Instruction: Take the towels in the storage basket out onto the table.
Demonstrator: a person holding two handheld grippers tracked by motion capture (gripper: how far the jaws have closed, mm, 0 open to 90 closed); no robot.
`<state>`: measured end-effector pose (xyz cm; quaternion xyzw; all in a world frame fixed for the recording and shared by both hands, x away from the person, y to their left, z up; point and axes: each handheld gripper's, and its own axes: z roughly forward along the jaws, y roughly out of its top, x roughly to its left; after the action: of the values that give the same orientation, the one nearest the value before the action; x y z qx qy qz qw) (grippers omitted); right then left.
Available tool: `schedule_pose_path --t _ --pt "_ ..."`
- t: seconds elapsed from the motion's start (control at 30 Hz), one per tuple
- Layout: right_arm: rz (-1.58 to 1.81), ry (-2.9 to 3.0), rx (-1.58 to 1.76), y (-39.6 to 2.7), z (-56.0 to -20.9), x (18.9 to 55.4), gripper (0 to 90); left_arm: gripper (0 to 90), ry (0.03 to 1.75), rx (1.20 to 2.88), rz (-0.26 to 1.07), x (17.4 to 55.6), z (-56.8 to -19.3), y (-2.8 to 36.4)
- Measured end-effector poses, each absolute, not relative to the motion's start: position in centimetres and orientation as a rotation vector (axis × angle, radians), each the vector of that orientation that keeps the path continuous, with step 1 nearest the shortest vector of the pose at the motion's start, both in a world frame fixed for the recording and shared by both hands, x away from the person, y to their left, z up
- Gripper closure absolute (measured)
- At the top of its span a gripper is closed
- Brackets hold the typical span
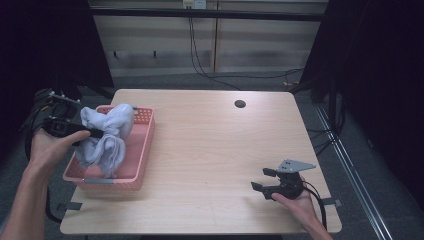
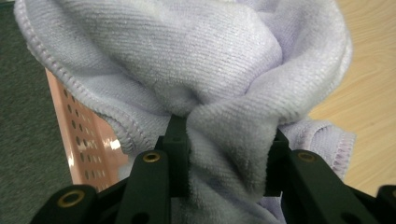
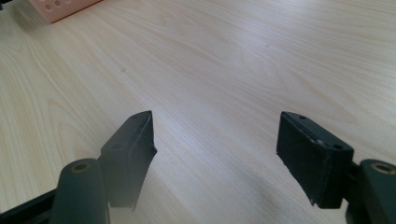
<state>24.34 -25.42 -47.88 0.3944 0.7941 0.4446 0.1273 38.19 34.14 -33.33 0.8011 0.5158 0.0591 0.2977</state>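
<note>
A pale lavender towel (image 1: 107, 135) hangs bunched over the pink perforated basket (image 1: 142, 145) at the table's left. My left gripper (image 1: 97, 133) is shut on a thick fold of that towel (image 2: 224, 93), and both black pads press into the cloth in the left gripper view (image 2: 226, 161). The towel's lower part still drapes into the basket. Near the table's front right edge my right gripper (image 1: 265, 179) rests low over the wood, open, with bare tabletop between its fingers (image 3: 215, 154).
The light wooden table (image 1: 215, 150) has a small dark round hole (image 1: 240, 104) near its far edge. A corner of the pink basket (image 3: 60, 7) shows at the top left of the right gripper view. Dark floor and cables lie beyond the table.
</note>
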Motion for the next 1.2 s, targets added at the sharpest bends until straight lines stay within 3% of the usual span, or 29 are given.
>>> schedule_pose_path --t 1.2 --pt "1.295 2.313 1.149 -25.4 -47.8 24.4 27.3 63.5 1.283 1.981 0.270 36.2 -29.8 33.9"
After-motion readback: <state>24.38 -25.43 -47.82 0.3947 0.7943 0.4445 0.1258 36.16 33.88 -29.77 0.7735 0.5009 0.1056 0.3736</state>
